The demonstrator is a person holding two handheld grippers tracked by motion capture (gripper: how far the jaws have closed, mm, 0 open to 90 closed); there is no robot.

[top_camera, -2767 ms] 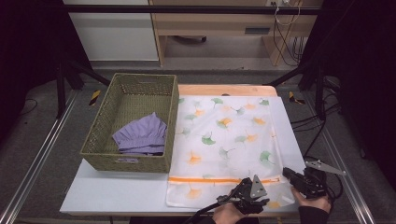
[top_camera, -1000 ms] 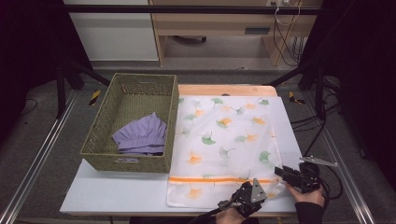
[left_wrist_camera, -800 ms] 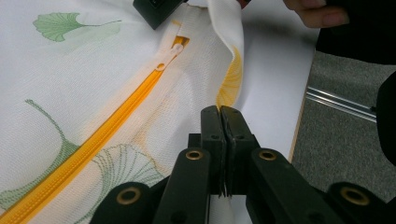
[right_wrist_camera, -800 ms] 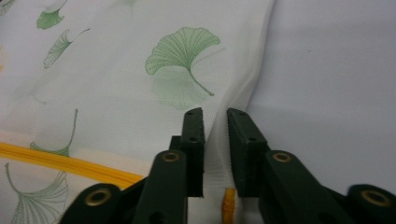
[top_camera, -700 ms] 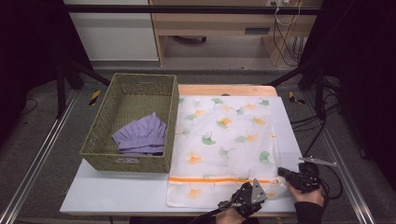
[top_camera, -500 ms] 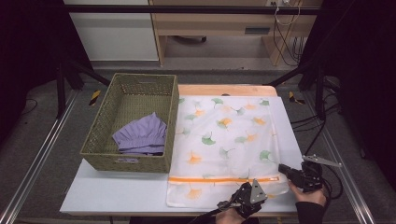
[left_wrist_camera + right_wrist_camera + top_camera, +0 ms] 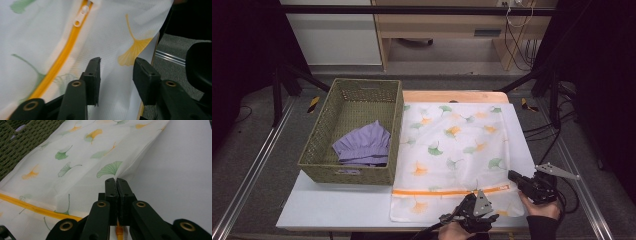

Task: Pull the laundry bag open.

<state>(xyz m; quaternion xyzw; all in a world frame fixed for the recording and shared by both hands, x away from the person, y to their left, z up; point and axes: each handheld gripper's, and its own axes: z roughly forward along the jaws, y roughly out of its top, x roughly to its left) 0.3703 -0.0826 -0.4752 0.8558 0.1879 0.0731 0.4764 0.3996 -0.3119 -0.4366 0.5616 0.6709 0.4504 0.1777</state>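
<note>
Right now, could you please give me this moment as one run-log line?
left hand-held gripper: jaws just opened, over laundry bag | right hand-held gripper: shut on bag's edge | basket: holds purple cloth

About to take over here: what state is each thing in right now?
Laundry bag: flat on table, right edge pinched up.
Zipper: closed, pull free.
Basket: upright, purple cloth folded inside.
Left gripper: just opened, over bag.
Right gripper: shut on bag's edge.

- The left gripper (image 7: 117, 72) has black, blocky jaws with brass-ringed rivet holes.
- A grey three-cornered plate sits on top of each gripper.
- The right gripper (image 7: 116, 183) is black, with a cable trailing behind.
- A dark sleeve (image 7: 543, 227) covers the right wrist.
</note>
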